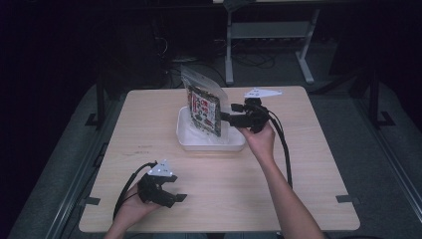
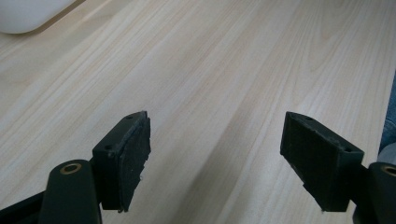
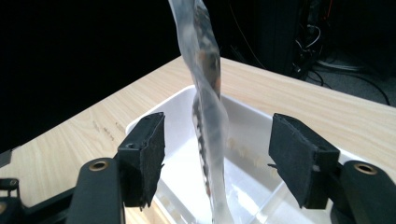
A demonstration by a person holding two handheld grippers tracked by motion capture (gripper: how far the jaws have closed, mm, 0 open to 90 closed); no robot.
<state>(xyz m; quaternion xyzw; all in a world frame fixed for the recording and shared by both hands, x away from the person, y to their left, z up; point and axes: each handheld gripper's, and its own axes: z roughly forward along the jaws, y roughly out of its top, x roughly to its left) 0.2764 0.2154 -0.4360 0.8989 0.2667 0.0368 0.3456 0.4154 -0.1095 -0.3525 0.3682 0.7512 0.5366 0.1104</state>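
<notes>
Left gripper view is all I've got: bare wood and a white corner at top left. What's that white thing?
Observer: A white tray near the middle of the table, seen from the high view.
Operator: Anything in it?
Observer: A clear bag with a printed circuit board inside stands on edge in the tray.
Operator: Is the right gripper holding it?
Observer: No. In the right gripper view the right gripper has its jaws on either side of the bag, pads clear of it.
Operator: And mine?
Observer: The left gripper sits open near the table's front left edge, nothing between its jaws.
</notes>
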